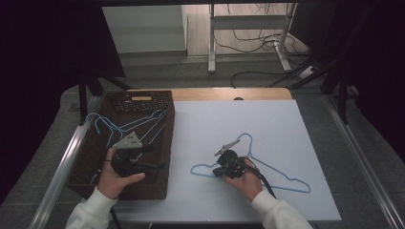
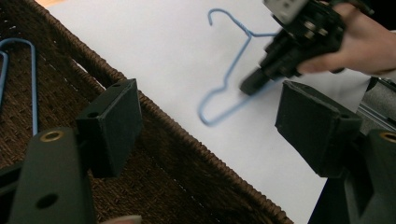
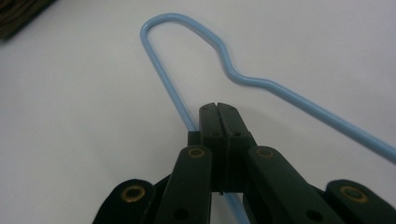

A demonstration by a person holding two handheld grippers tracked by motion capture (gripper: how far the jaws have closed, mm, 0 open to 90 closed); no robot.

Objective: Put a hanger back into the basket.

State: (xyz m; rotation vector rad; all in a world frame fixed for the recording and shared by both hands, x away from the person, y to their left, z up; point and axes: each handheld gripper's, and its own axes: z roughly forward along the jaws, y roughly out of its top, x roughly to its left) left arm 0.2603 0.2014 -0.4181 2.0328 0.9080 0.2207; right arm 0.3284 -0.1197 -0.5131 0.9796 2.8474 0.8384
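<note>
Counter [image 1: 267, 114]: white top, wood strip along far edge; grey floor beyond w/ metal frame legs and loose cables, dark curtains left & right.

Basket [image 1: 165, 143]: brown wicker, left part of counter, holds several blue wire hangers [image 1: 125, 125].

Blue hanger [image 1: 282, 172]: lies flat on counter, right of centre, hook pointing far, left shoulder loop near basket side.

Right tool [image 1: 220, 170]: held low over counter by right hand [image 1: 247, 183], pointing left; jaws pressed together, clamped on hanger's lower wire just behind left loop, seen in right gripper view [image 3: 219, 114].

Left tool [image 1: 160, 166]: in left hand [image 1: 112, 180] above near end of basket, pointing right; jaws wide apart, nothing between.
</note>
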